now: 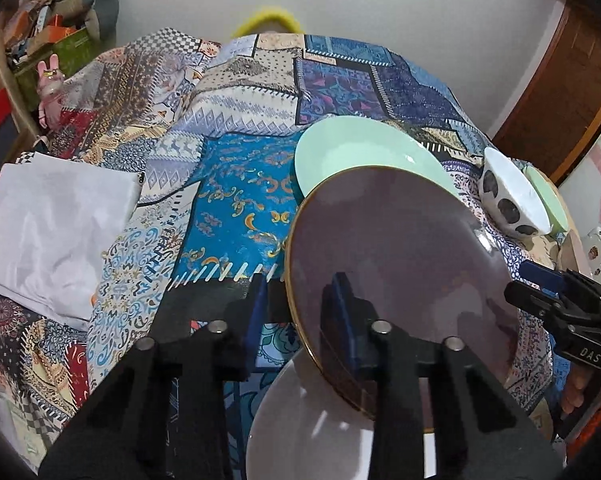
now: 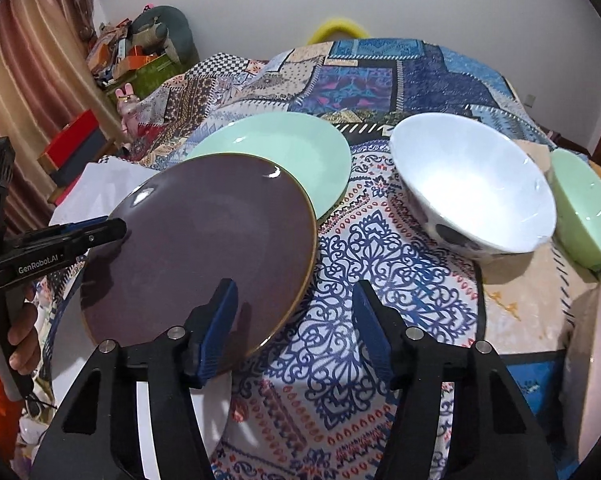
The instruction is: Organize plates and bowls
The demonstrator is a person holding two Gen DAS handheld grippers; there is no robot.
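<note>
While the purple plate was clamped at its rim by the narrowed left gripper, the right gripper was held half-open beside it, empty.

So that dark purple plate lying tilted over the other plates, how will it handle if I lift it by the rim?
Probably rigid: the purple plate looks like glazed ceramic. Its glossy highlights suggest a slick surface, so a rim pinch might slip. It seems to lean on the white plate and green plate, so lifting may scrape them.
</note>
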